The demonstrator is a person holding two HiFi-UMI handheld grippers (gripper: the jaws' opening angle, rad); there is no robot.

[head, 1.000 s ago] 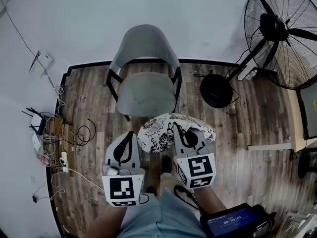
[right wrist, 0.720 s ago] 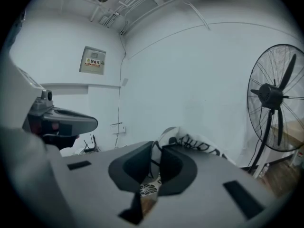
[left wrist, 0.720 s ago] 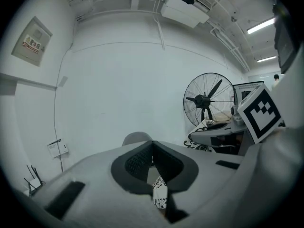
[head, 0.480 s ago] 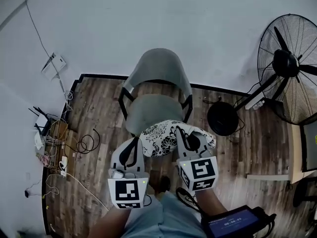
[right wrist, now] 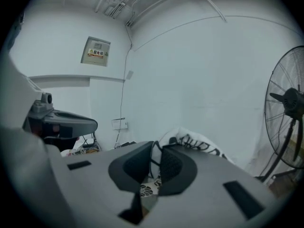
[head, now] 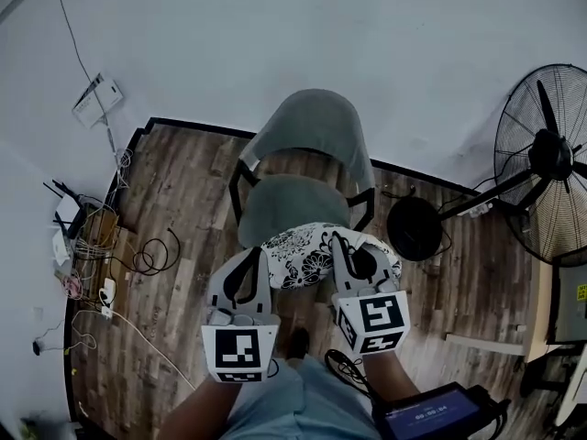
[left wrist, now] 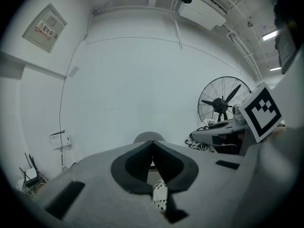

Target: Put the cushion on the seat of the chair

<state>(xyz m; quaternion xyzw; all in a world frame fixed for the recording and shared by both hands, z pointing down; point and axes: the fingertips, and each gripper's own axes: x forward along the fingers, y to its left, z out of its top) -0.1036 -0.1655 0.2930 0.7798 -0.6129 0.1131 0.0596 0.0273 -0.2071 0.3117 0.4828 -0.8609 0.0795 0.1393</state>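
Cushion (head: 316,257): white with black floral print, soft and sagging. It hangs off the floor (head: 174,209), slung between the two sets of jaws, one end at each. Seen from the head view, its far edge overlaps the front of the seat (head: 292,207); contact can't be told.

Chair (head: 307,126): grey shell, dark frame, straight ahead of both jaws, back to the white wall (head: 275,35). Big standing fan (head: 550,168) is well off to the right of the right jaws. A cable tangle (head: 87,246) lies on the floor, well left of the left jaws.

Left gripper (head: 260,255): jaws closed together at the tips, printed fabric pinched in them and hanging just below. Right gripper (head: 344,243): jaws nearly together, clamped on a fold of cushion that bulges up past the tips.
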